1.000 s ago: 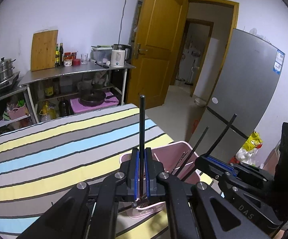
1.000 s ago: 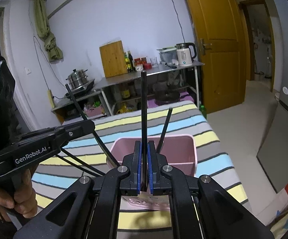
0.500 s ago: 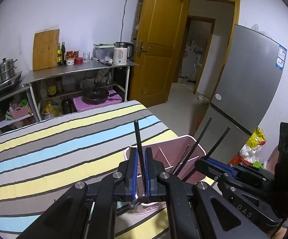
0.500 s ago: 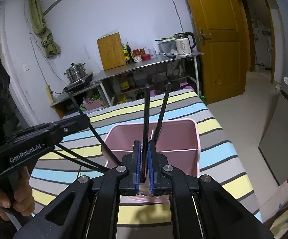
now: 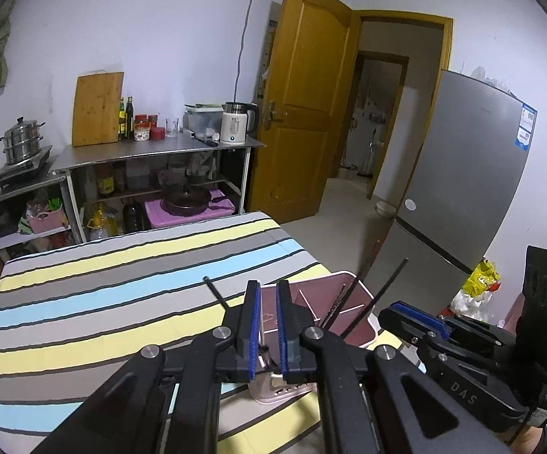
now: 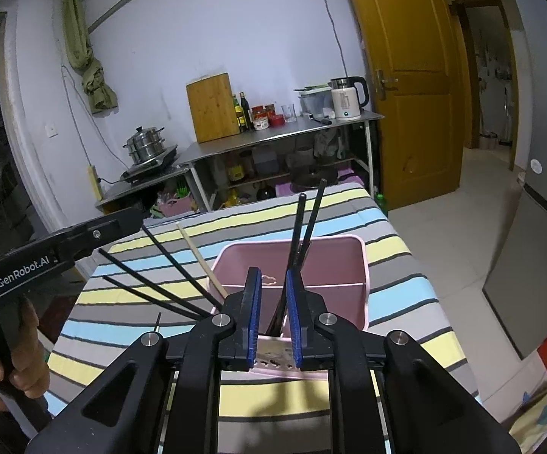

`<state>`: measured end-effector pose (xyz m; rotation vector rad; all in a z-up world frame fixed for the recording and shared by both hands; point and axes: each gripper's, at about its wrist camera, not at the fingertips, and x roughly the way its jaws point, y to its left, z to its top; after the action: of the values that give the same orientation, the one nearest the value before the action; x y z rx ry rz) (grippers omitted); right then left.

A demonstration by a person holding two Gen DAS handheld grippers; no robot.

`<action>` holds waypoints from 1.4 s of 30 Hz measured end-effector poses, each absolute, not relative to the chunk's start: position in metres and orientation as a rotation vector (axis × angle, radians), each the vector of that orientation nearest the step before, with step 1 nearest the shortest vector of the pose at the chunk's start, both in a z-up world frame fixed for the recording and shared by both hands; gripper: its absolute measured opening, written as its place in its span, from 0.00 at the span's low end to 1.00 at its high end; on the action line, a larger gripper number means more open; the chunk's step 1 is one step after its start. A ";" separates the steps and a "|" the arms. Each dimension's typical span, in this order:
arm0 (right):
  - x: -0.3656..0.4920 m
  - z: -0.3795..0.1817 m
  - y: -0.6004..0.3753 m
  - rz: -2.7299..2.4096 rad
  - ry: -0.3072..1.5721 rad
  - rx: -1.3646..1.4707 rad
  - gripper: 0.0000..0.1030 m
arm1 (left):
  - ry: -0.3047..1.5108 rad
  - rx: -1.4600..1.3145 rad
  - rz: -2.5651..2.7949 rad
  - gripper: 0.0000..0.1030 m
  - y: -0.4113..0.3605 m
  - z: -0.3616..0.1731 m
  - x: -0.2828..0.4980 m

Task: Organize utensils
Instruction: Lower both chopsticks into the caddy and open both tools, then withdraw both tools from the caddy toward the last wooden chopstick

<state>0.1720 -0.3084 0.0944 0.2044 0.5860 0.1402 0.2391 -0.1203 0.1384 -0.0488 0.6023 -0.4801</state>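
Between the blue pads of the left gripper [image 5: 265, 321], which sit almost pressed together, the low end of a thin black chopstick [image 5: 216, 291] is pinched, and it slants up and away to the left over the table. Beside it, the right gripper [image 6: 273, 314] has just been opening: its pads stand clearly apart, and two dark chopsticks [image 6: 298, 234] rise in the gap between them without being squeezed (one leans close to the right pad), their lower ends down inside the pink bin [image 6: 334, 240]. That bin sits just ahead of both tools on the striped cloth [image 6: 398, 291], with a divider wall across it. A pale wooden chopstick [image 6: 197, 253] leans out over its left rim, and several more black ones fan out leftward from its near corner. At the left edge of the right wrist view, a hand [image 6: 12, 363] grips the left tool's handle. Farther off stand a metal shelf [image 6: 273, 132] with a white kettle [image 6: 345, 100], and a grey fridge [image 5: 462, 189].
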 end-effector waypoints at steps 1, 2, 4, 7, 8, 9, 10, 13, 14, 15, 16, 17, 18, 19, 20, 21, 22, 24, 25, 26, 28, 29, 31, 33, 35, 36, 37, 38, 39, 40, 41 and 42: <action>0.170 0.096 -0.308 0.141 0.582 0.202 0.13 | 0.598 -0.052 -0.479 0.07 -0.118 0.140 0.235; 0.169 0.097 -0.308 0.141 0.579 0.200 0.13 | 0.594 -0.054 -0.478 0.07 -0.115 0.141 0.232; 0.164 0.100 -0.306 0.143 0.573 0.197 0.13 | 0.585 -0.057 -0.474 0.07 -0.110 0.143 0.225; 0.156 0.105 -0.301 0.151 0.558 0.191 0.13 | 0.574 -0.061 -0.466 0.07 -0.100 0.144 0.214; 0.153 0.106 -0.299 0.155 0.552 0.187 0.13 | 0.571 -0.064 -0.463 0.07 -0.097 0.145 0.210; 0.150 0.108 -0.297 0.157 0.548 0.183 0.13 | 0.569 -0.066 -0.461 0.07 -0.095 0.145 0.206; 0.148 0.108 -0.296 0.160 0.545 0.180 0.14 | 0.568 -0.068 -0.458 0.07 -0.092 0.144 0.203; 0.139 0.109 -0.290 0.174 0.539 0.168 0.14 | 0.569 -0.070 -0.445 0.07 -0.083 0.140 0.190; 0.136 0.109 -0.288 0.180 0.537 0.163 0.14 | 0.569 -0.067 -0.438 0.07 -0.081 0.137 0.186; 0.134 0.109 -0.286 0.185 0.537 0.160 0.14 | 0.570 -0.066 -0.435 0.07 -0.080 0.136 0.183; 0.132 0.108 -0.284 0.189 0.537 0.157 0.14 | 0.573 -0.065 -0.431 0.07 -0.078 0.133 0.179; 0.130 0.108 -0.283 0.193 0.538 0.154 0.14 | 0.578 -0.065 -0.427 0.07 -0.076 0.130 0.175; 0.128 0.107 -0.281 0.197 0.539 0.151 0.14 | 0.583 -0.065 -0.421 0.07 -0.073 0.126 0.171; 0.126 0.105 -0.279 0.201 0.541 0.149 0.14 | 0.588 -0.066 -0.415 0.07 -0.070 0.123 0.167; 0.123 0.103 -0.277 0.205 0.543 0.146 0.14 | 0.592 -0.068 -0.410 0.07 -0.067 0.119 0.163; 0.121 0.102 -0.274 0.209 0.545 0.143 0.14 | 0.596 -0.070 -0.406 0.07 -0.063 0.116 0.162; 0.119 0.100 -0.272 0.212 0.548 0.142 0.14 | 0.601 -0.074 -0.399 0.07 -0.059 0.113 0.158; 0.114 0.096 -0.268 0.221 0.555 0.140 0.14 | 0.609 -0.081 -0.387 0.07 -0.052 0.106 0.152; 0.113 0.094 -0.266 0.225 0.558 0.139 0.14 | 0.613 -0.086 -0.382 0.07 -0.048 0.103 0.150; 0.111 0.092 -0.265 0.228 0.560 0.140 0.14 | 0.619 -0.090 -0.373 0.07 -0.043 0.099 0.146; 0.107 0.087 -0.262 0.236 0.568 0.144 0.14 | 0.627 -0.094 -0.361 0.07 -0.037 0.091 0.142; 0.106 0.085 -0.260 0.240 0.572 0.145 0.14 | 0.636 -0.097 -0.353 0.07 -0.033 0.087 0.139; 0.105 0.081 -0.257 0.250 0.585 0.143 0.14 | 0.649 -0.102 -0.342 0.07 -0.026 0.080 0.136; 0.102 0.076 -0.255 0.259 0.592 0.141 0.14 | 0.662 -0.105 -0.327 0.07 -0.020 0.072 0.133; 0.102 0.072 -0.250 0.270 0.605 0.138 0.14 | 0.678 -0.111 -0.315 0.07 -0.013 0.064 0.131; 0.101 0.070 -0.248 0.275 0.611 0.136 0.14 | 0.687 -0.116 -0.309 0.07 -0.010 0.060 0.131; 0.101 0.068 -0.246 0.281 0.617 0.134 0.14 | 0.697 -0.121 -0.301 0.07 -0.007 0.055 0.131; 0.102 0.066 -0.244 0.286 0.622 0.133 0.14 | 0.706 -0.125 -0.293 0.07 -0.006 0.051 0.131; 0.102 0.063 -0.242 0.292 0.628 0.134 0.14 | 0.713 -0.127 -0.287 0.07 -0.005 0.049 0.131; 0.102 0.061 -0.240 0.299 0.635 0.135 0.14 | 0.720 -0.128 -0.279 0.07 -0.003 0.046 0.133; 0.103 0.058 -0.237 0.309 0.646 0.136 0.14 | 0.730 -0.128 -0.269 0.07 0.000 0.041 0.134; 0.103 0.055 -0.235 0.314 0.652 0.134 0.14 | 0.737 -0.131 -0.262 0.07 0.001 0.037 0.134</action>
<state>0.1033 -0.2348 0.0553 0.1344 0.6517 0.3139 0.1344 0.0013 0.0371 -0.1309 0.7373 -0.2621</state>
